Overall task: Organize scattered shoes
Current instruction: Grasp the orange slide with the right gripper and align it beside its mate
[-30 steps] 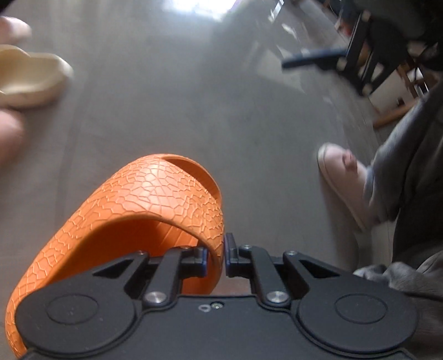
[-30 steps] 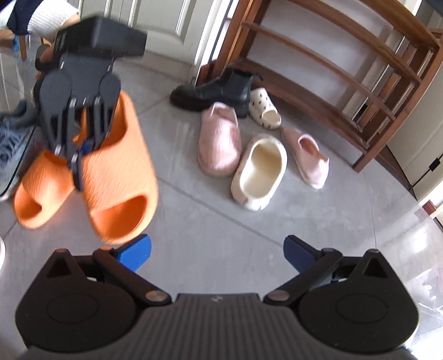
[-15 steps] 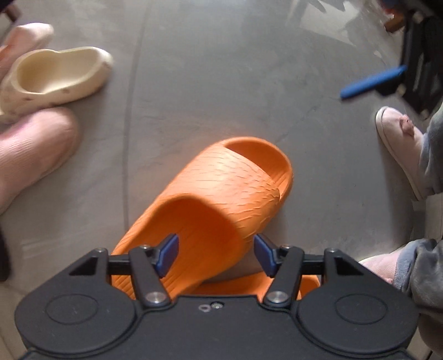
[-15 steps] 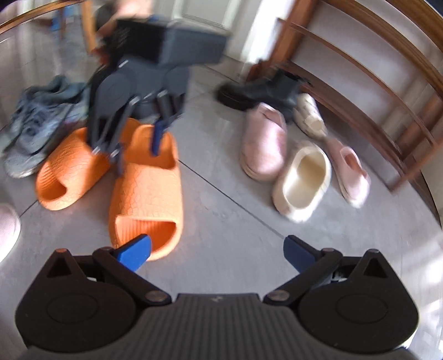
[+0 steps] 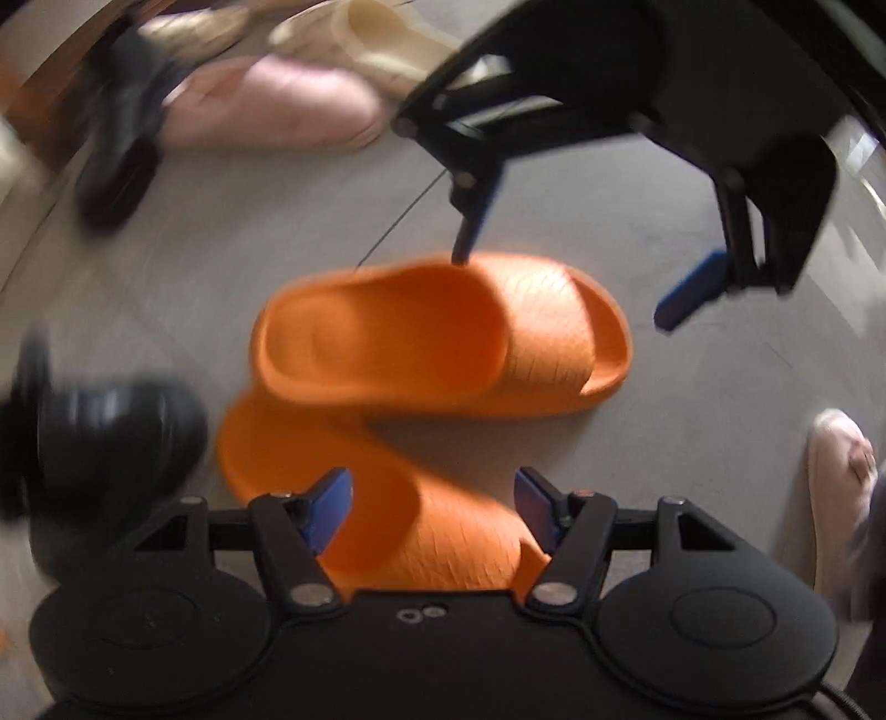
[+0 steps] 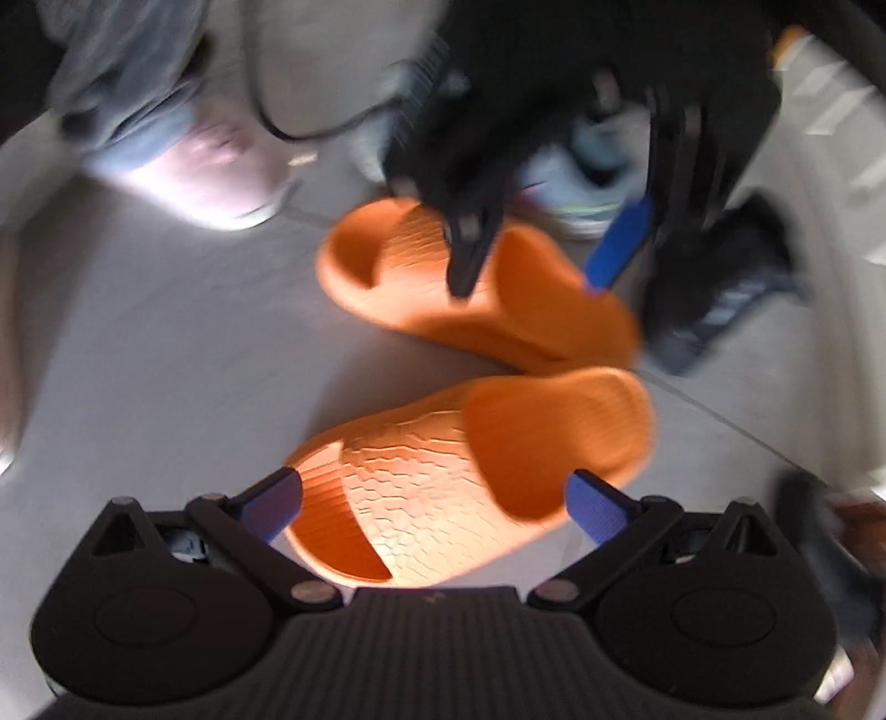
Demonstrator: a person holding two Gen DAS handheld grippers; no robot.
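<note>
Landmark: the pair of orange slides on the grey floor (image 5: 692,232), heels touching, toes splayed apart.

- Your left gripper (image 5: 432,501): above one orange slide (image 5: 432,531), jaws apart, nothing held.
- Your right gripper (image 6: 432,501): above the other orange slide (image 6: 470,476), jaws wide, empty.
- Beyond the slides in the left view: pink slipper (image 5: 277,105), cream clog (image 5: 382,39), black boot (image 5: 122,144), all blurred.

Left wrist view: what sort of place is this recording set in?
Probably a home entryway: a grey tiled floor scattered with footwear, including orange slides, a pink slipper and a black boot.
</note>
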